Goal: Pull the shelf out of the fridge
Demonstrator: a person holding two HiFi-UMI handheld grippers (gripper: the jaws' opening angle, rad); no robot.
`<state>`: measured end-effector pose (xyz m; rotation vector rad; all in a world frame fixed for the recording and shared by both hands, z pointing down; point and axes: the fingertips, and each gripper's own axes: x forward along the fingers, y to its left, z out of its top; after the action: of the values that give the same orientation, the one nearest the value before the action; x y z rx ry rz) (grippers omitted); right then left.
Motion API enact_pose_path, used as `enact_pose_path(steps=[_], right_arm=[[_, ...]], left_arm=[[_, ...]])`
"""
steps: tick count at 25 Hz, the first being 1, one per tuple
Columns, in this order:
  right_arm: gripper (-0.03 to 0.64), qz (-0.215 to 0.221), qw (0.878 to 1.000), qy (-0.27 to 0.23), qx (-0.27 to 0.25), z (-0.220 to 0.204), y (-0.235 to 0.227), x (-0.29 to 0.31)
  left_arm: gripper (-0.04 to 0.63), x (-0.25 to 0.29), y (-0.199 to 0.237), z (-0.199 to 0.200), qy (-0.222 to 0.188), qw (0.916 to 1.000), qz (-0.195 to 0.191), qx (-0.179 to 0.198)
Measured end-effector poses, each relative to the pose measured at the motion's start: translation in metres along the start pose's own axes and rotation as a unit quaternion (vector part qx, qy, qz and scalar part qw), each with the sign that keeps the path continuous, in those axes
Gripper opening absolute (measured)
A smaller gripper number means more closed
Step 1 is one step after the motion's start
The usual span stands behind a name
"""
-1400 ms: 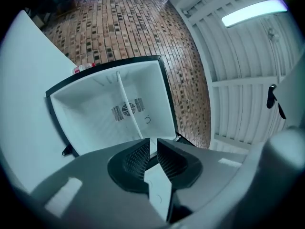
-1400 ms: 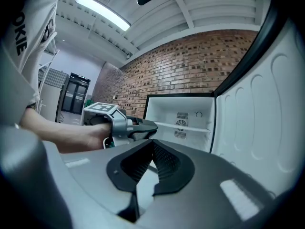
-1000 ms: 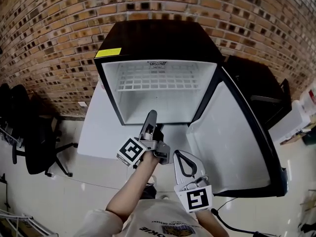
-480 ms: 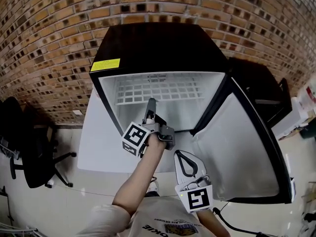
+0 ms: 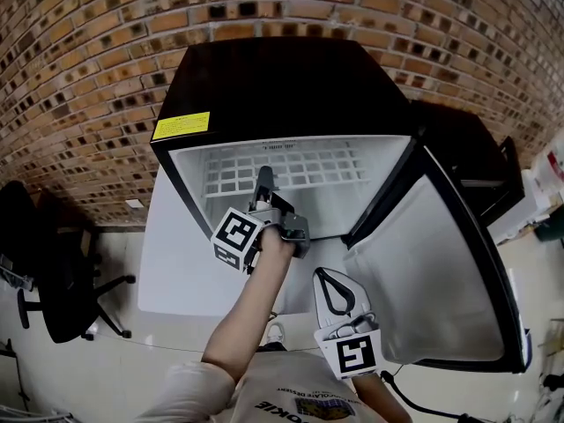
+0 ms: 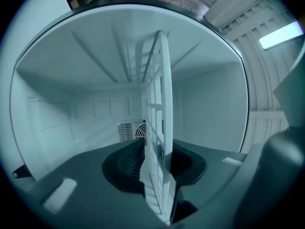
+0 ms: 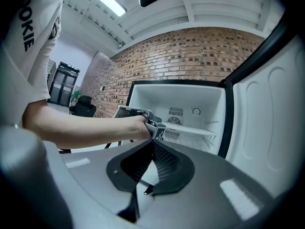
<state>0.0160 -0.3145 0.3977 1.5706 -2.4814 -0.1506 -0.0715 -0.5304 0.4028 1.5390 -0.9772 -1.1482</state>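
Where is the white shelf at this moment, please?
In the head view the shelf lies inside the open fridge, near the picture's centre. Its front edge stands between the jaws of the left gripper, which have just been closing on it.

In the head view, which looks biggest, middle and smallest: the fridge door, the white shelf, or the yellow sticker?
1. fridge door
2. white shelf
3. yellow sticker
The door is also nearer the camera, which makes it look even bigger.
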Motion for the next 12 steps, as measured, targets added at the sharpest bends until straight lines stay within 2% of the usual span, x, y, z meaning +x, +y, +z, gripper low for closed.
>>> enact_pose_path(steps=[3,8,12], right_arm=[[0.000,0.003,1.000,0.004,0.002,-0.002,0.000,0.005],[0.000,0.016,1.000,0.006,0.002,-0.006,0.003,0.011],[0.000,0.019,1.000,0.007,0.006,-0.008,0.002,0.011]], left_arm=[[0.040,0.007,-0.005,0.001,-0.009,0.9999,-0.006,0.010],[0.031,0.017,-0.002,-0.003,-0.029,0.9995,-0.003,-0.007],[0.028,0.017,-0.002,-0.003,-0.034,0.9994,0.003,0.005]])
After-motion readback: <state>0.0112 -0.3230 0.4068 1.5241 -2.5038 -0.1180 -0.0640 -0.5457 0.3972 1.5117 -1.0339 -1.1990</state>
